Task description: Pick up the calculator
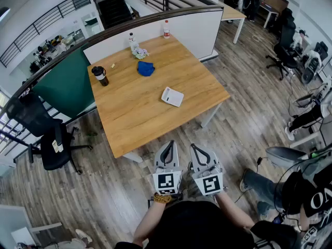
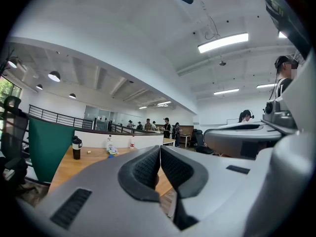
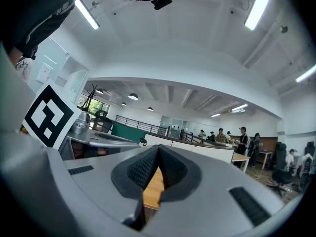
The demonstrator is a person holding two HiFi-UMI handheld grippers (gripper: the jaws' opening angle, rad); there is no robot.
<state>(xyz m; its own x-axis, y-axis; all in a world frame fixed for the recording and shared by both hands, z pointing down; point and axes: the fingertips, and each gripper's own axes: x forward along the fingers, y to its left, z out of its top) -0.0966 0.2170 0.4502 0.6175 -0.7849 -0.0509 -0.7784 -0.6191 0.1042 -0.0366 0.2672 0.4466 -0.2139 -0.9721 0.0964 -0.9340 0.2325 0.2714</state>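
In the head view both claws sit at the lower centre of the frame, side by side, short of the bench's [image 1: 129, 123] near edge. The left claw [image 1: 167, 150] has its jaws pressed together, tips meeting with nothing between them, as the left gripper view confirms [image 2: 160, 151]. The right claw [image 1: 199, 150] is likewise closed and empty [image 3: 158, 151]; only a sliver of wooden bench top shows through the gap below its tips. The calculator [image 1: 173, 96] lies flat on the bench, right of the frame's centre and well apart from both claws. It is a pale, thin rectangle, turned at a slight angle to the bench edges.
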